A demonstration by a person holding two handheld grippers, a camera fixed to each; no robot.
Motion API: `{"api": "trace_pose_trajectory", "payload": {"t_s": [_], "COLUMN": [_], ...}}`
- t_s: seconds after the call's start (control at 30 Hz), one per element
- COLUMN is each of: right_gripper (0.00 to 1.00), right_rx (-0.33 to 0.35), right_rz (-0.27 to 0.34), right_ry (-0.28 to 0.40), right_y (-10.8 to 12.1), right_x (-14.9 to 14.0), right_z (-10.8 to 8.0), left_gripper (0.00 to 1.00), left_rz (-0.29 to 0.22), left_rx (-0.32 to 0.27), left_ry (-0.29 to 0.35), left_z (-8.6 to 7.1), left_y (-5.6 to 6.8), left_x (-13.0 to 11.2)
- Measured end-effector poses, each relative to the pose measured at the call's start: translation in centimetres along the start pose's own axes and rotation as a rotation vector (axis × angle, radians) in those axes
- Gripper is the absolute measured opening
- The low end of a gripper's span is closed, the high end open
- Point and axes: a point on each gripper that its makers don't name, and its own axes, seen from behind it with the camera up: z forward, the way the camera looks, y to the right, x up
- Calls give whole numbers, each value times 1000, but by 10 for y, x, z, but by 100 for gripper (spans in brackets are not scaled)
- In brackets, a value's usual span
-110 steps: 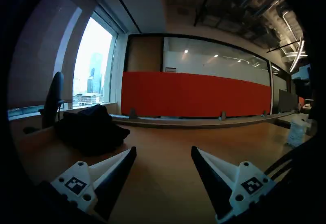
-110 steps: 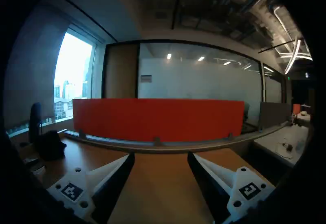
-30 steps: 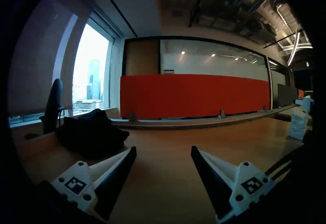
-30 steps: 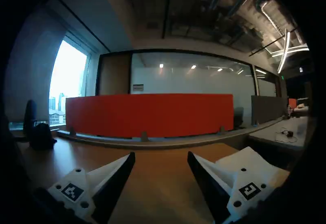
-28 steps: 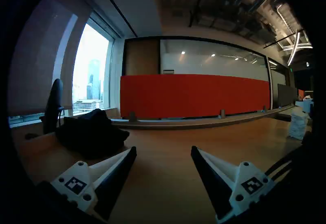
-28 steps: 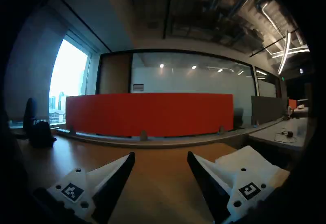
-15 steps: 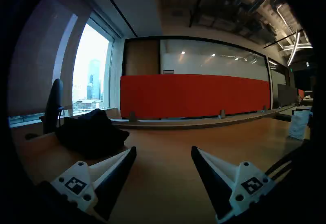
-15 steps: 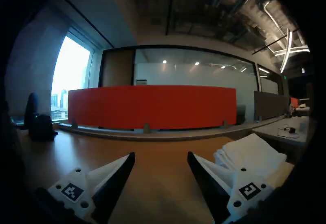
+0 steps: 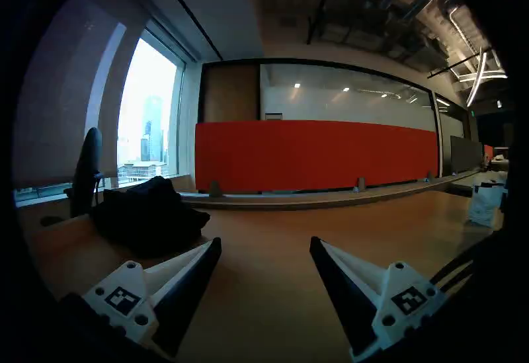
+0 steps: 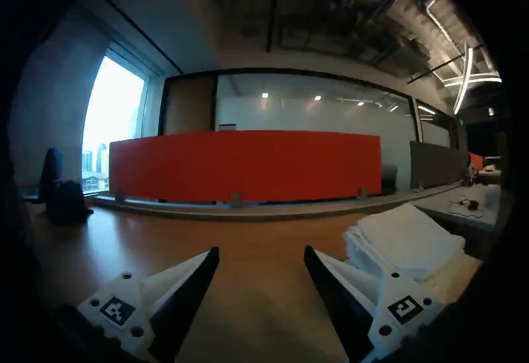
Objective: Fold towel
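Both tools are gaping wide and gripping nothing: the left gripper (image 9: pixel 264 240) and right gripper (image 10: pixel 260 249) are hovering low over the desk (image 10: pixel 251 231). Folded white towels (image 10: pixel 403 237) are sitting stacked on the desk near the right gripper's right finger. A black bag (image 9: pixel 149 214) is lying ahead-left of the left gripper.
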Motion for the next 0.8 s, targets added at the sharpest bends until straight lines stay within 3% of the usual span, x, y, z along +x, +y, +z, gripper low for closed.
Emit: {"api": "trace_pose_trajectory", "payload": {"t_s": [0.8], "right_gripper": [100], "right_rx": [13], "right_rz": [-4], "right_ry": [-3], "right_y": [-4], "right_x": [-4], "right_z": [4], "left_gripper": [100], "left_rz": [0], "left_rx": [0], "left_ry": [0], "left_z": [0], "left_y": [0], "left_x": [1]}}
